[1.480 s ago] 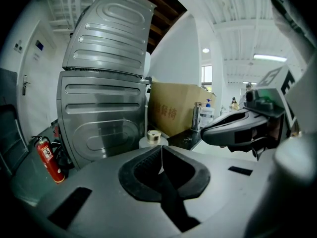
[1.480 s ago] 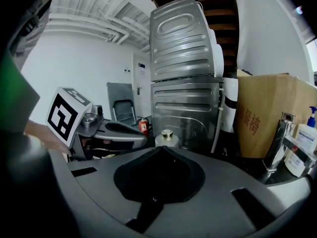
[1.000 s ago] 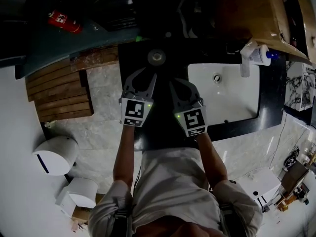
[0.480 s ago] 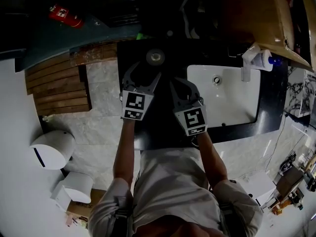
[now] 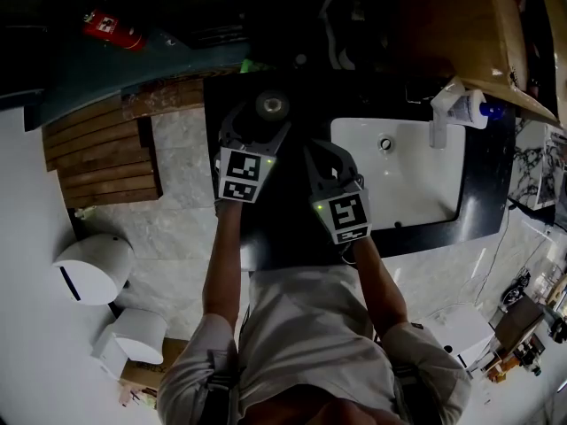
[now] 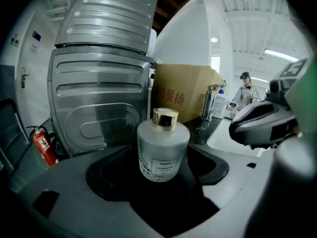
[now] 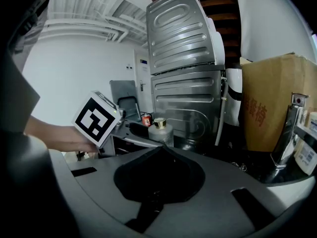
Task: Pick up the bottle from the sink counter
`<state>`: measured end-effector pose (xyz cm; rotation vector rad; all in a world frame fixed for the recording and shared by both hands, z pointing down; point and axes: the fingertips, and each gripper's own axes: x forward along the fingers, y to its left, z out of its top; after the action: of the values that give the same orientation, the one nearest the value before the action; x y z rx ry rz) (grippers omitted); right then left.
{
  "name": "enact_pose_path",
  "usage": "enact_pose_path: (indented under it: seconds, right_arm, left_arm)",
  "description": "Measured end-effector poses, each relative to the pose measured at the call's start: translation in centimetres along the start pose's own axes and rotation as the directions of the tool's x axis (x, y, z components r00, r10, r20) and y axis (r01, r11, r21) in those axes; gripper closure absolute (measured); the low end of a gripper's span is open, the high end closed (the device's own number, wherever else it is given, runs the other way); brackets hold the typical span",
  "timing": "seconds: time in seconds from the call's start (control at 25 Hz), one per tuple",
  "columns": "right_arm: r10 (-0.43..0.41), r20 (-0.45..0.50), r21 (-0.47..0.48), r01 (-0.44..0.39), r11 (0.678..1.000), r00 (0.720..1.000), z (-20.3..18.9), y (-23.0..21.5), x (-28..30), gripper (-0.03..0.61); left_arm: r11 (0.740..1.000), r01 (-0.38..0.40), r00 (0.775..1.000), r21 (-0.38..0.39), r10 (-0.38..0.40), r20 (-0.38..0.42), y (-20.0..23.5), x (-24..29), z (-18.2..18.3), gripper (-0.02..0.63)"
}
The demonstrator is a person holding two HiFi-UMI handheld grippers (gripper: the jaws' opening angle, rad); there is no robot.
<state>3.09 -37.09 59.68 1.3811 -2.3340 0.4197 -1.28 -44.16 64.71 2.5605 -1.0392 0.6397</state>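
A round frosted glass bottle (image 5: 272, 104) with a gold cap stands upright on the black sink counter (image 5: 292, 228), near its far left corner. My left gripper (image 5: 260, 115) reaches around it. In the left gripper view the bottle (image 6: 162, 148) sits between the two jaws, which are opening and stand clear of its sides. My right gripper (image 5: 326, 154) hovers over the counter just to the right, its jaws shut with nothing in them. From the right gripper view, the bottle (image 7: 161, 129) shows past the closed tips (image 7: 161, 147), beside the left gripper's marker cube (image 7: 97, 118).
A white sink basin (image 5: 416, 184) is set in the counter at right, with a tap (image 5: 440, 118) and a white pump bottle (image 5: 465, 106) behind it. A cardboard box (image 5: 443, 34) and a ribbed metal appliance (image 6: 99, 83) stand behind the counter. A fire extinguisher (image 5: 111, 29) lies far left.
My left gripper has moved forward to the bottle and its jaws have spread wide on either side of it. The right gripper has barely moved.
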Motion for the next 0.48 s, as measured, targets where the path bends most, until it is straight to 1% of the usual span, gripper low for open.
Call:
enact_pose_path:
  seconds: [0.24, 0.48]
  right_arm:
    - [-0.007, -0.001, 0.007, 0.007, 1.0, 1.0, 0.0, -0.3, 0.0, 0.583]
    - [-0.012, -0.001, 0.012, 0.012, 1.0, 1.0, -0.2, -0.4, -0.1, 0.583]
  left_arm:
    - [1.0, -0.005, 0.999, 0.012, 0.005, -0.037, 0.1, 0.8, -0.1, 0.284]
    - [1.0, 0.018, 0.999, 0.023, -0.017, -0.049, -0.5, 1.5, 0.0, 0.284]
